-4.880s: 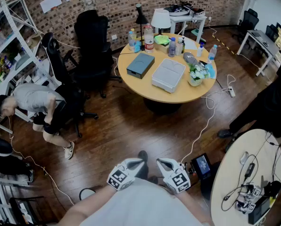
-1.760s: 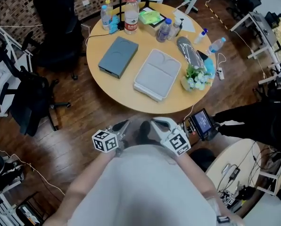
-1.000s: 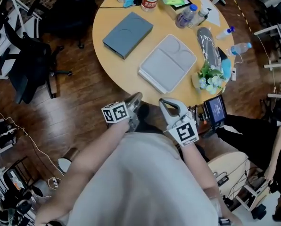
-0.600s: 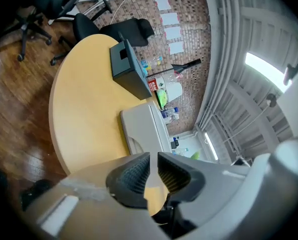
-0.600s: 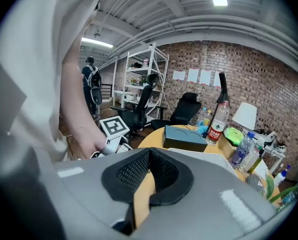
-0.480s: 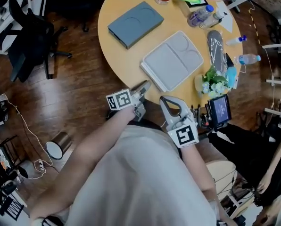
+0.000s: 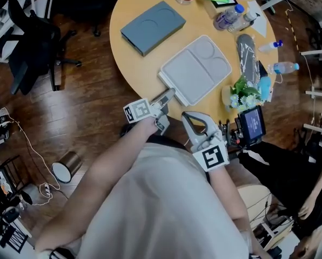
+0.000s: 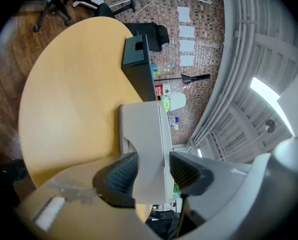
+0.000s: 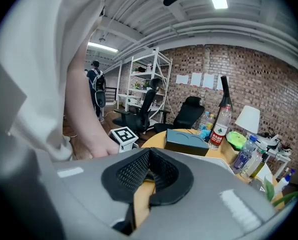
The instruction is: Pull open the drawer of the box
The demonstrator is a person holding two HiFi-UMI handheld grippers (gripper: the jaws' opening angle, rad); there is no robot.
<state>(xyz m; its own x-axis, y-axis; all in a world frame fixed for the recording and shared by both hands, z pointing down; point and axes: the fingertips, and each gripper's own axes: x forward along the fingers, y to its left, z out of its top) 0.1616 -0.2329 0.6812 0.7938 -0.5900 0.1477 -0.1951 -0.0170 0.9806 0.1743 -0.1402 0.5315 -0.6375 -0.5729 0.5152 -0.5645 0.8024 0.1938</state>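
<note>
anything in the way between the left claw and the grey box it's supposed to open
Nothing visible. The left claw has just been opening, and the near end of the light grey box already sits between its open jaws, at the edge of the round table. No other object lies between them.

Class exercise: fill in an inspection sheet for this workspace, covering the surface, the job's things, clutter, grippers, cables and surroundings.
Surface: round yellow wooden table, bare along its left side.
Job's things: flat pale grey plastic box near the table's edge; no drawer drawn out.
Clutter: flat dark blue-grey box, clear plastic bottles, potted white flowers.
Grippers: left gripper open, its jaws have just been opening and straddle the pale grey box's corner; right gripper shut, empty.
Cables: white cable trailing on the floor.
Surroundings: brown wooden floor, black office chair.
</note>
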